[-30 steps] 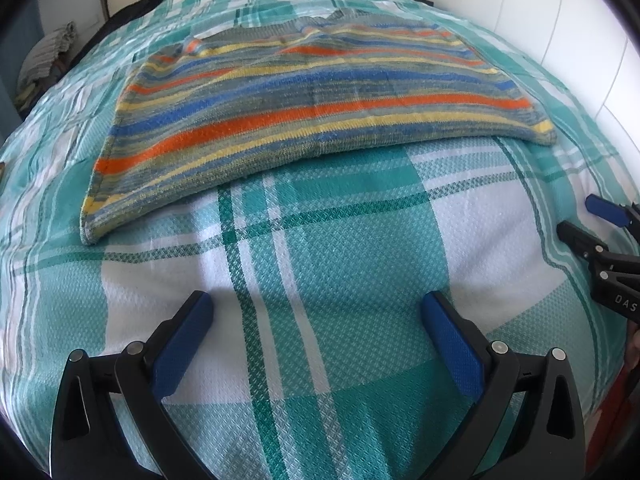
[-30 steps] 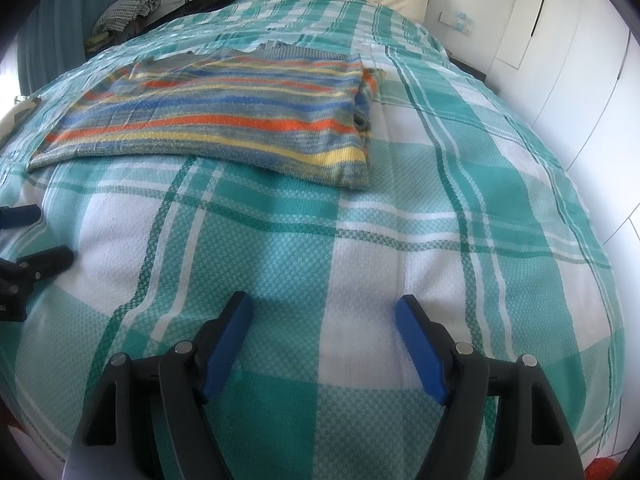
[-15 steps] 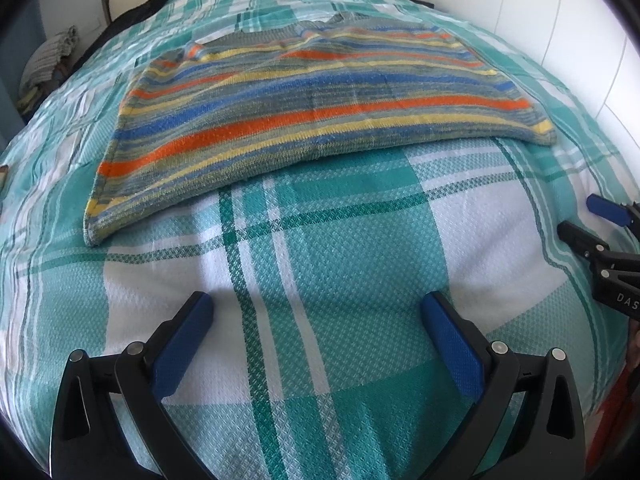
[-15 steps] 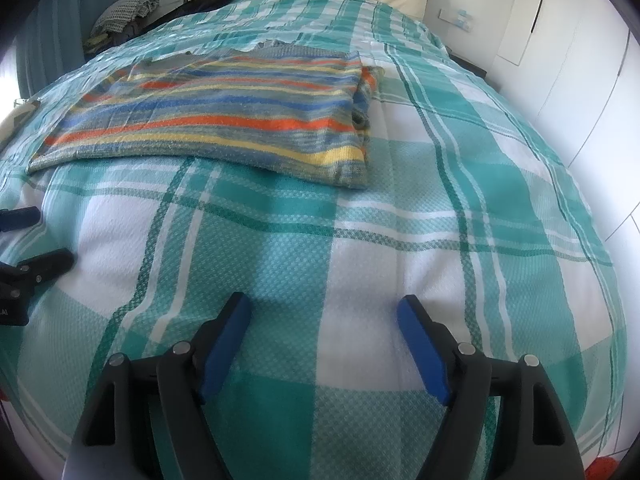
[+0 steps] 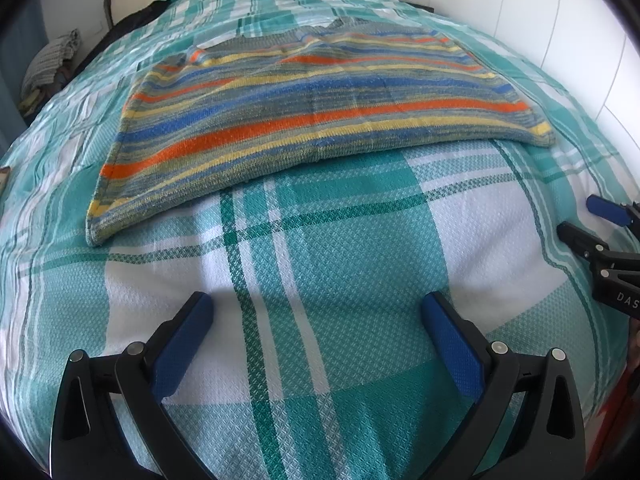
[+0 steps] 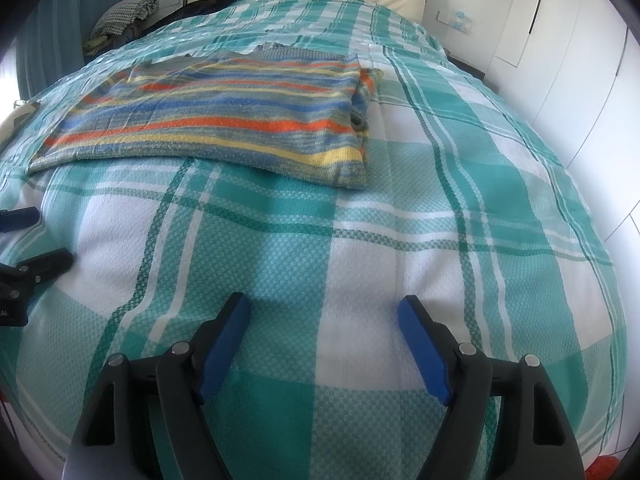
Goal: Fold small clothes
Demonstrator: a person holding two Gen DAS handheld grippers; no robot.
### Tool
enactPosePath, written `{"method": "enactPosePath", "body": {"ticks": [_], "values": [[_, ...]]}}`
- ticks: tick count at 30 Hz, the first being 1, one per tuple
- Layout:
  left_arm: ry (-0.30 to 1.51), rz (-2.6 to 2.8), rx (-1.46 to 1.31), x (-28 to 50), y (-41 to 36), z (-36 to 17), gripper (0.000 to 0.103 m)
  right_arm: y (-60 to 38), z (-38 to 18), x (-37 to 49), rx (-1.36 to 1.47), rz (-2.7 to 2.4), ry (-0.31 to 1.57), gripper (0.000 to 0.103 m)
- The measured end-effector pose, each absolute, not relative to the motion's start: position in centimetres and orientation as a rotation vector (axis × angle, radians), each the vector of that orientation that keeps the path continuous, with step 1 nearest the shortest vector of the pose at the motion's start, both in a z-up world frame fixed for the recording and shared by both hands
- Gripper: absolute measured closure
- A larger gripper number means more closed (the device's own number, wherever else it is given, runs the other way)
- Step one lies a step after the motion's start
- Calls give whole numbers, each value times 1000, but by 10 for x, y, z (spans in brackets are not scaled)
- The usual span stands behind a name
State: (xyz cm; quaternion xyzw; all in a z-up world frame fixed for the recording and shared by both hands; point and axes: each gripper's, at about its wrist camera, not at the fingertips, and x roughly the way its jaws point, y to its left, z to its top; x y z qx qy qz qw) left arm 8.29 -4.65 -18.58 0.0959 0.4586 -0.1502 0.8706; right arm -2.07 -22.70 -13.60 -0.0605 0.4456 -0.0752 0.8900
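Striped sweater (image 5: 320,120) sits flat on the teal checked bedspread (image 5: 320,260), out at twelve o'clock from both tools, well apart from either one. By the look of it, a good part of the folding is already done: in the right wrist view the garment (image 6: 224,120) reads as a tidy rectangle, with a doubled layer showing along its three o'clock edge, as though the sides or sleeves are tucked in. What's left, I'd judge, is at least one more fold to bring it down to a compact packet, though it could be a finished piece awaiting the next garment.

Left gripper (image 5: 316,320), jaws spread wide, nothing between the blue pads but bedspread. Right gripper (image 6: 324,328), same story: parted, empty, hovering over the checks at six o'clock of the sweater. Each tool catches the other at the frame edge: the right one at three o'clock in the left view, the left one at nine o'clock in the right view.

Against the earlier frames, next to nothing has changed: sweater in the same spot, same shape, both tools parked where they were, jaws just as wide.
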Motion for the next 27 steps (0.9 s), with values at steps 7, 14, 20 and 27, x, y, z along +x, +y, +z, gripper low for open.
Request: {"method": "enactPosePath", "body": {"ticks": [7,14,20,27], "values": [[957,-315,200,83,-46,-186,1,-227,-136,-21,-125,-158,922,26],[942,-312,191,80,-46,-183,1,-227,-136,-21,-118,-159,924,26],[918,-385,184,64,-61,-145,2,-252,-110,-25,54,-37,978,25],[821,-649,364,82,-178,-135,2,-334,-84,-67,391,-87,763,25]]}}
